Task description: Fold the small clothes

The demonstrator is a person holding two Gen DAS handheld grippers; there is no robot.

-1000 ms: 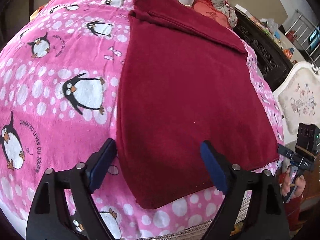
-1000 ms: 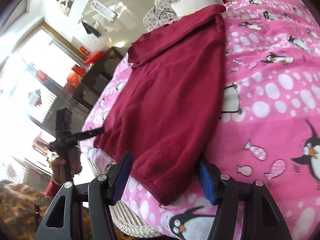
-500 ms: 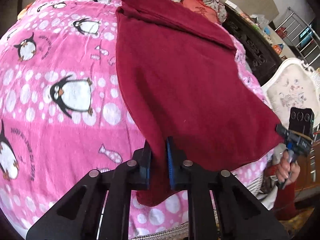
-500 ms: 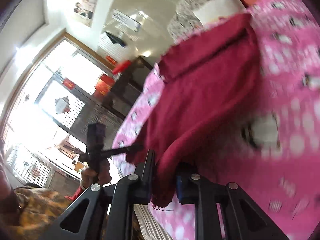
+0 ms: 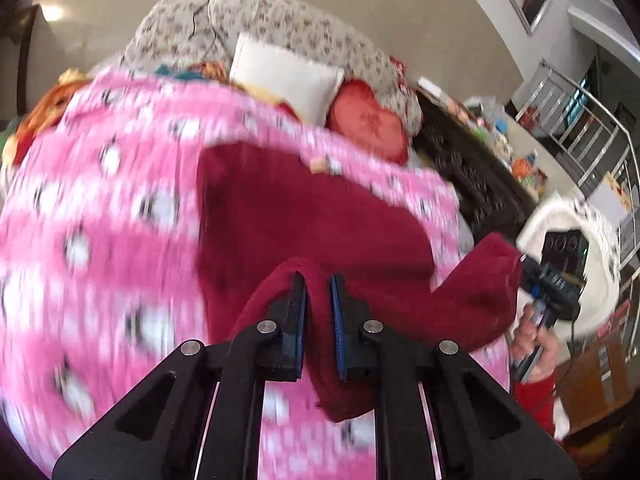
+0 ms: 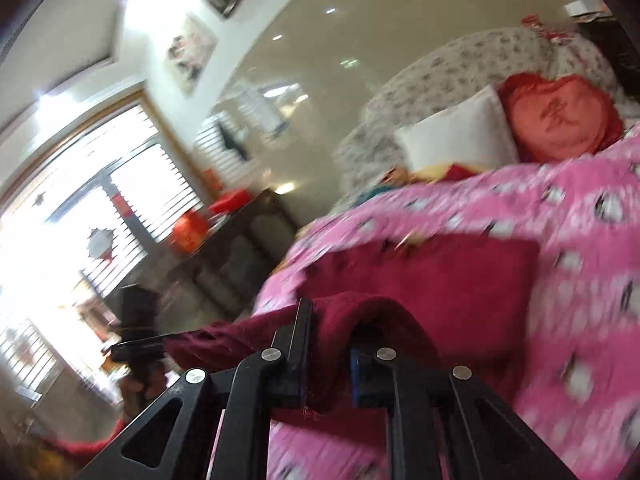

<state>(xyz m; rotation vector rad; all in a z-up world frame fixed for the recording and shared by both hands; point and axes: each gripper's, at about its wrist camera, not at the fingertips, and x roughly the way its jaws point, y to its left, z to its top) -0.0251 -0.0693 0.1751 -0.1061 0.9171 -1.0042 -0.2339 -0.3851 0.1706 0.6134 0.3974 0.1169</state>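
Observation:
A dark red garment (image 5: 288, 208) lies on the pink penguin blanket (image 5: 100, 240) of a bed. My left gripper (image 5: 318, 292) is shut on the garment's near hem and holds it lifted above the blanket. My right gripper (image 6: 330, 320) is shut on the other near corner of the garment (image 6: 420, 276), also lifted. The raised hem hangs between the two grippers and sags over the flat part. The right gripper also shows in the left wrist view (image 5: 554, 280). Both views are blurred by motion.
A white pillow (image 5: 284, 76), a red heart cushion (image 5: 368, 120) and a floral headboard (image 5: 280, 20) lie at the far end of the bed. A dark carved cabinet (image 5: 468, 184) stands to the right. A window (image 6: 80, 208) and a dark table (image 6: 232, 240) show on the other side.
Both grippers closed on the garment's near hem, then lifted it and carried it forward toward the far end of the bed. The cameras have tilted up.

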